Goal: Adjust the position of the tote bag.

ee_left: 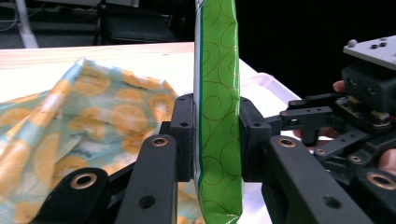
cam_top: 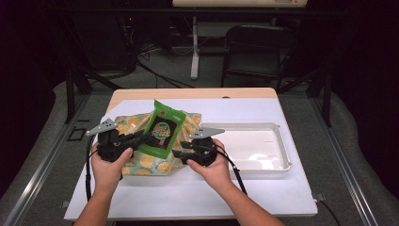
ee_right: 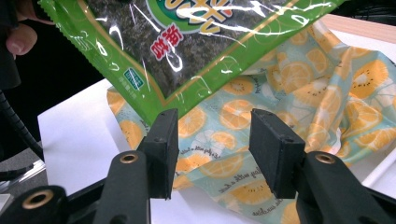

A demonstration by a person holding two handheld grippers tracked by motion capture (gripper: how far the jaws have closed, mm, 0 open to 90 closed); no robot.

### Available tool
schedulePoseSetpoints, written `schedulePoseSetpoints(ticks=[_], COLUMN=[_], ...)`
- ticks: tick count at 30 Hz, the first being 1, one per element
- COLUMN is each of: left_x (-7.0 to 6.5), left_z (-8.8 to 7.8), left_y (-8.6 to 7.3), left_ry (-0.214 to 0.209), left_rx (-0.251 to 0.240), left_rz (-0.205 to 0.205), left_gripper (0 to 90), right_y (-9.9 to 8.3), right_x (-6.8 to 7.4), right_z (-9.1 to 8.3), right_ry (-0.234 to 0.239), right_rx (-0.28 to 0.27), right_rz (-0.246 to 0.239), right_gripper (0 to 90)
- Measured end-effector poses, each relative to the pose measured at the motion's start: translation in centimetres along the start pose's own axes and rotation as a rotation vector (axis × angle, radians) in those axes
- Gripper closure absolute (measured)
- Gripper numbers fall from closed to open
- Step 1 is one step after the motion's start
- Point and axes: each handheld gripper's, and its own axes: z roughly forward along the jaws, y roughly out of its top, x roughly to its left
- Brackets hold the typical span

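A green snack packet (cam_top: 163,129) with a dark printed front is held up above a light-blue cloth bag printed with orange slices (cam_top: 134,127). My left gripper (cam_top: 145,138) is shut on the packet's left edge; in the left gripper view the packet (ee_left: 217,107) stands edge-on, pinched between both pads. My right gripper (cam_top: 177,154) is open just below the packet's lower right corner. In the right gripper view the packet (ee_right: 177,42) hangs above the spread jaws, with the fruit bag (ee_right: 299,88) lying behind and nothing between the fingers.
A white rectangular tray (cam_top: 282,146) lies on the white table sheet (cam_top: 188,193) to the right of the bag. A wooden table edge (cam_top: 193,92) runs along the back. A dark chair (cam_top: 256,47) and desk legs stand on the floor beyond.
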Motion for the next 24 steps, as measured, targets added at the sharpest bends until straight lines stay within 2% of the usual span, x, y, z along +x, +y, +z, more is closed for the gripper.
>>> schedulePoseSetpoints(ticks=[5,10,14,24], left_x=[-0.7,-1.3,-1.7,-2.8], left_z=[0.3,0.5,0.7,1.3], left_y=[-0.1,-0.2,-0.2,-0.4], left_ry=[-0.01,-0.025,-0.054,-0.078], left_rx=[-0.004,-0.006,-0.004,-0.001], left_rz=[0.019,0.032,0.03,0.064], left_gripper=[73.0,73.0,73.0,73.0], right_y=[-0.3,-0.7,-1.1,-1.8], right_x=[0.0,0.4,0.4,0.0], right_z=[-0.5,-1.0,-1.5,-2.8], right_ry=[0.011,0.011,0.026,0.033], right_rx=[-0.015,-0.017,-0.026,-0.052], right_rz=[0.011,-0.005,0.01,0.04], right_gripper=[52.0,51.0,50.7,50.9])
